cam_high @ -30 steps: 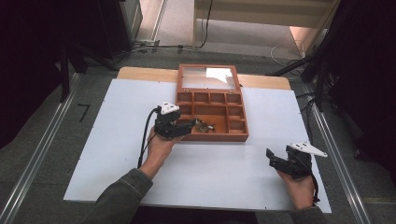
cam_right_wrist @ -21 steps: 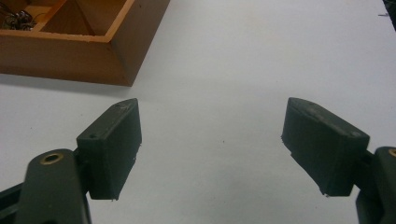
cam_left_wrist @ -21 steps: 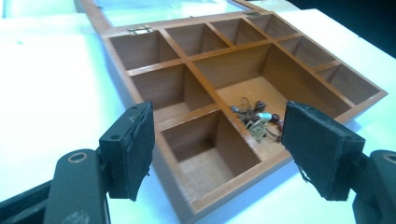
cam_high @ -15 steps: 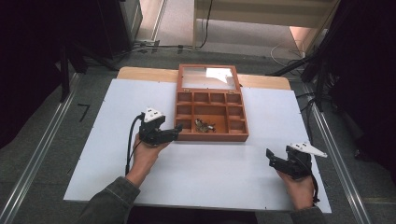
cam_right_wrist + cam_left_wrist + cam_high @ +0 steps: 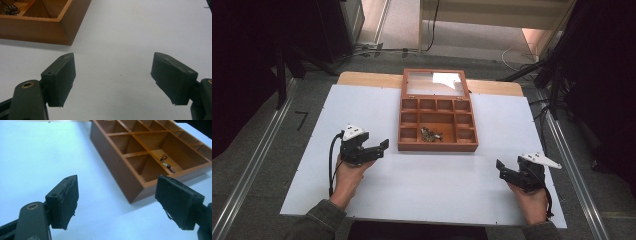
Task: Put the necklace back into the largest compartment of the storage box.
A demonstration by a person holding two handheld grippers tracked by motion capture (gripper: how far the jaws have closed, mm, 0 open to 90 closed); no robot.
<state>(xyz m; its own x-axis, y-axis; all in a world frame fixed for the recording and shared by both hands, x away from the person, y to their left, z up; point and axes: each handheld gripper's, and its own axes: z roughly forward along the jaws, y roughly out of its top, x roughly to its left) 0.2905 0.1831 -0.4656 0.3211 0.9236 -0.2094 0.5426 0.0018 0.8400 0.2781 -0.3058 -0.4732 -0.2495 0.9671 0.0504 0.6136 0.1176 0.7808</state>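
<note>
A brown wooden box point(image 5: 438, 146) with several compartments stands in the middle of the white table, its glass lid point(image 5: 434, 83) lying open behind it. A small tangle of jewellery point(image 5: 430, 134) lies in the large middle compartment and shows again as a thin chain point(image 5: 167, 165) in the left gripper view. My left gripper point(image 5: 382, 147) hovers just left of the box's front corner, open and empty. My right gripper point(image 5: 501, 167) rests near the table's front right, open and empty. The box's corner point(image 5: 63, 30) sits at the upper left of the right gripper view.
The white tabletop point(image 5: 427, 185) stretches bare between the two hands. A wooden strip point(image 5: 367, 78) edges the table's far side. Metal rails point(image 5: 257, 165) run along the floor on both sides, and cables point(image 5: 522, 52) lie on the floor beyond.
My left gripper has drawn back left and toward the person, away from the box where it hung over the jewellery compartment. The right gripper has stayed put.
</note>
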